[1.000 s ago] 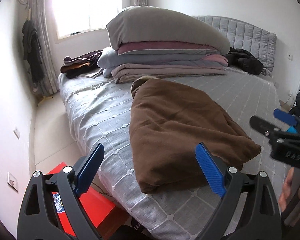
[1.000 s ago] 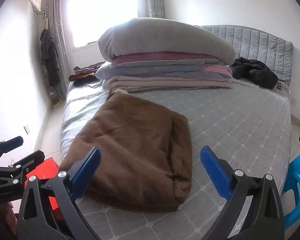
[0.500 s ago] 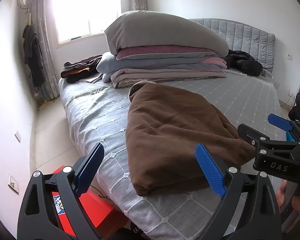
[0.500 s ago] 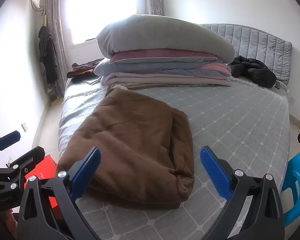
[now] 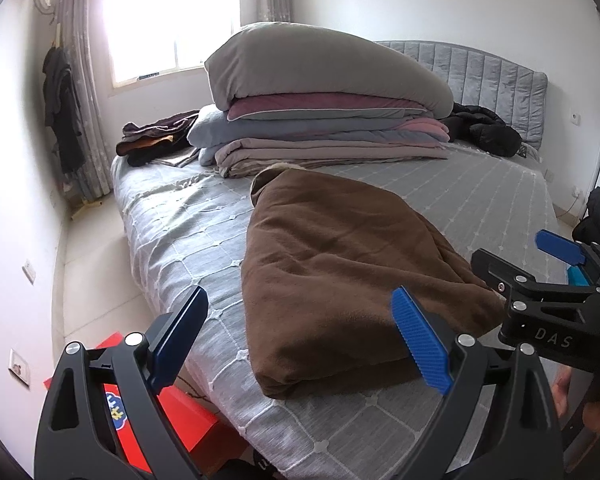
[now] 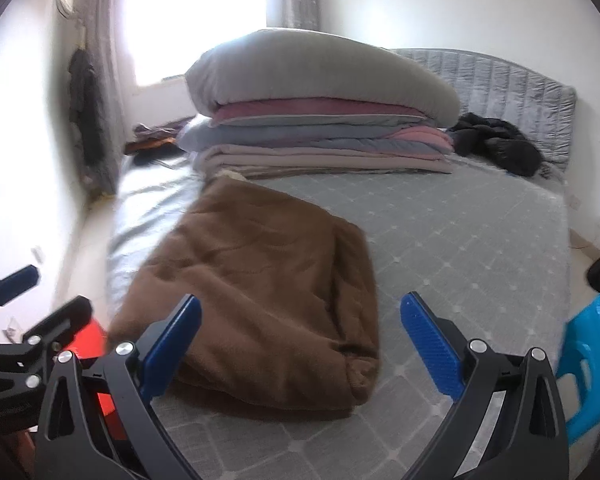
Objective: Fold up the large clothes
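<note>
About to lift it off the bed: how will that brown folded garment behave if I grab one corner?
The brown garment looks thick and fleecy, so it is probably floppy: one corner would likely let the folds sag open. Its puffy bulk suggests it is light for its size. The soft nap should grip well against the open left claw and right claw.

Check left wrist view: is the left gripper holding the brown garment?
No. The left gripper is open and empty, short of the brown garment on the bed.
</note>
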Demonstrator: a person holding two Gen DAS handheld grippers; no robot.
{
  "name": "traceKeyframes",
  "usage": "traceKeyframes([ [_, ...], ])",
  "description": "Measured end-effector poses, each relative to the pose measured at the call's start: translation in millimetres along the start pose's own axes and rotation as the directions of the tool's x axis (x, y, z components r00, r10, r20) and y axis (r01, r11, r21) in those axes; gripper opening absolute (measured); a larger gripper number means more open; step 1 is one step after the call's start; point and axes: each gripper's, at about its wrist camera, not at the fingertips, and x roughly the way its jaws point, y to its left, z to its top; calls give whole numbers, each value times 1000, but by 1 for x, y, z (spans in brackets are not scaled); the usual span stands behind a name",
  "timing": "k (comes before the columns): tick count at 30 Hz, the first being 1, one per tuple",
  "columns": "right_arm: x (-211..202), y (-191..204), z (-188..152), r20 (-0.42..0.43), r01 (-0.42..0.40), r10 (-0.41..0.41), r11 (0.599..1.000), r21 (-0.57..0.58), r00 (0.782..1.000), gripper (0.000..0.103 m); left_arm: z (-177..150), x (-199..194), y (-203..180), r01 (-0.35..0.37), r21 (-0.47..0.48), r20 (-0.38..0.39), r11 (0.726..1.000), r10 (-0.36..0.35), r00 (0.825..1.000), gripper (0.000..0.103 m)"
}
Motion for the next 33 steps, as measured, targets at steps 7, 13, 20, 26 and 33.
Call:
traceKeyframes([
  [7, 3, -5, 4, -8, 19, -19, 1000, 11, 1000, 96, 2, 21, 0, 46, -20, -17, 999, -47, 999, 91],
  [13, 10, -13, 8, -53, 38, -36, 999, 37, 998, 96, 2, 31, -4, 32, -21, -54, 999, -33, 998, 94],
  [20, 14, -14, 8, -83, 43, -41, 999, 27, 996, 96, 5, 37, -3, 39, -65, -99, 997, -46, 994, 95],
  [26, 17, -19, 7, -102, 44, -41, 999, 29, 994, 96, 1, 42, 4, 27, -81, -127, 996, -38, 991, 95],
  [33, 18, -19, 5, -114, 34, -31, 999, 24, 993, 96, -2, 48, 3, 21, -81, -154, 996, -34, 987, 95],
])
